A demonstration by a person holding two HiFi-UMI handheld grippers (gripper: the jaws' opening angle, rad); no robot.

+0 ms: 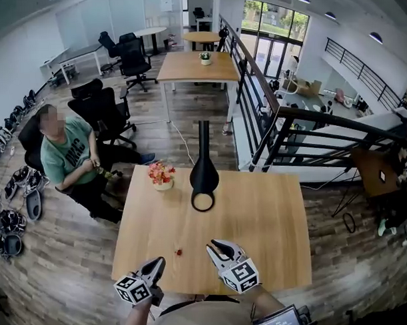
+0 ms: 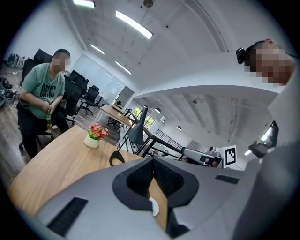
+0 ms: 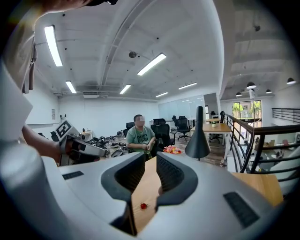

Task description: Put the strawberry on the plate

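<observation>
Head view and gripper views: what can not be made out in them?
- Strawberry: too small in the head view, only a red speck.
- Plate: no view shows one plainly.
- Table: its near part is hidden in the gripper views behind the left gripper and right gripper.
- Seated person: face under a mosaic patch.
- Holder's arms: cut off by the head view's bottom edge.

Flower pot (image 1: 162,177) beside black lamp (image 1: 204,172)

A: What stays unclear here?
B: The strawberry (image 1: 178,252) is just a tiny red speck on the surface (image 1: 259,216), shape unreadable. The left gripper (image 2: 152,163) hides most of a white object (image 2: 153,206) past its closed jaws; its identity cannot be told.
A: Anything cropped?
B: The wearer's forearms (image 1: 137,319) run off the bottom edge.
</observation>
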